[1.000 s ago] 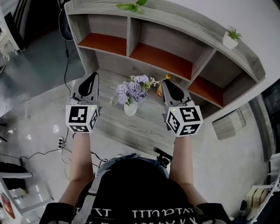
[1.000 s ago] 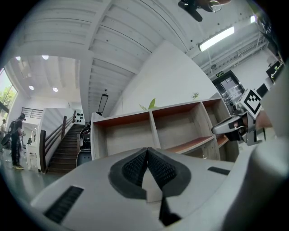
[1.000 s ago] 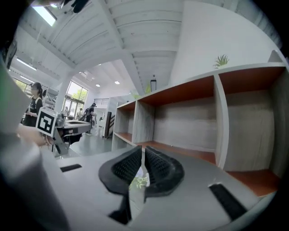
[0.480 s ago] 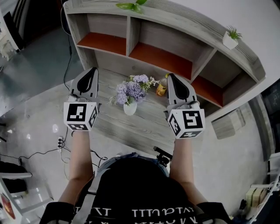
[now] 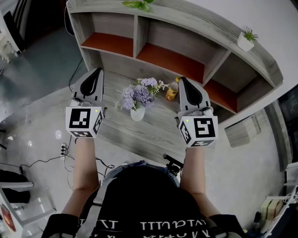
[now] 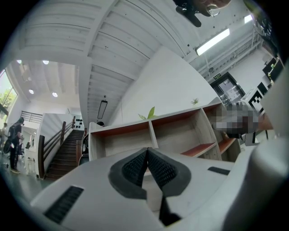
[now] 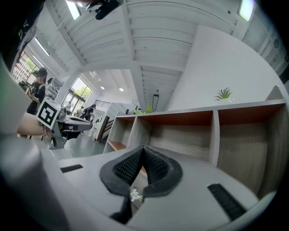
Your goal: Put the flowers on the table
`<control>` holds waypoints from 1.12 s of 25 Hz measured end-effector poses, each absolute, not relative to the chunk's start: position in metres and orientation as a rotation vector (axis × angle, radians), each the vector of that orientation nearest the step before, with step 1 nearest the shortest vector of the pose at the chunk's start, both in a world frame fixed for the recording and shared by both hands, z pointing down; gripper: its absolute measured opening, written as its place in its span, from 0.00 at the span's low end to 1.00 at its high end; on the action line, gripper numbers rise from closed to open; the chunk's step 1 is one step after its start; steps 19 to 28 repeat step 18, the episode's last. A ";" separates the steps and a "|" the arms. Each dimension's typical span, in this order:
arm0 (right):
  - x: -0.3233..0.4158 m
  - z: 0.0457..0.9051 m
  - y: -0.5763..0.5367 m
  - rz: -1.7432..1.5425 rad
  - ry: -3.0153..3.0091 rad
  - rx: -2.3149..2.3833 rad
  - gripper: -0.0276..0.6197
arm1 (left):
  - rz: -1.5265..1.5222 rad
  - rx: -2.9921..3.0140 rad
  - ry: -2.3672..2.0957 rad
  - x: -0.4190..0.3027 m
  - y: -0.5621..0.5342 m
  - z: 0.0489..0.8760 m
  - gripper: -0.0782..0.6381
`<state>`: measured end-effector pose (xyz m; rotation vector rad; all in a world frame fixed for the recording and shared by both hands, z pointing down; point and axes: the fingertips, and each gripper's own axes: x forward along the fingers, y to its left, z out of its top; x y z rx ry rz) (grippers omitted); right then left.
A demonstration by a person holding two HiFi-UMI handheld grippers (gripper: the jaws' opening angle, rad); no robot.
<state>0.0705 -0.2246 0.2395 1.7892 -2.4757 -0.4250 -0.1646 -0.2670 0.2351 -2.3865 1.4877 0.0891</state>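
Observation:
A bunch of purple flowers [image 5: 139, 95] in a small white vase [image 5: 137, 114] stands upright on the grey wooden table [image 5: 149, 135], between my two grippers. My left gripper [image 5: 98, 71] hovers to the vase's left, shut and empty; in the left gripper view its jaws [image 6: 146, 151] meet with nothing between them. My right gripper [image 5: 182, 80] hovers to the vase's right, also shut and empty [image 7: 143, 149]. A white sprig of the flowers [image 7: 134, 195] shows below its pads, not gripped. Neither gripper touches the vase.
A small orange and yellow object [image 5: 172, 93] sits on the table beside the right gripper. A grey shelf unit [image 5: 170, 60] with red-orange floors rises at the table's back. On top stand a potted plant [image 5: 245, 41] and green leaves [image 5: 138, 4]. A power strip [image 5: 65, 151] lies on the floor.
Both grippers have drifted a little outward and toward the shelf, away from the vase. The flowers and vase have not moved.

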 end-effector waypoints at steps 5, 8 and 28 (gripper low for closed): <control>0.072 0.239 -0.225 -0.427 -2.481 1.802 0.06 | 0.096 -2.376 1.489 -0.165 -0.266 0.231 0.12; 0.073 0.239 -0.225 -0.425 -2.479 1.812 0.06 | 0.103 -2.365 1.502 -0.166 -0.265 0.228 0.12; 0.076 0.242 -0.225 -0.425 -2.476 1.824 0.06 | 0.117 -2.346 1.514 -0.166 -0.264 0.223 0.12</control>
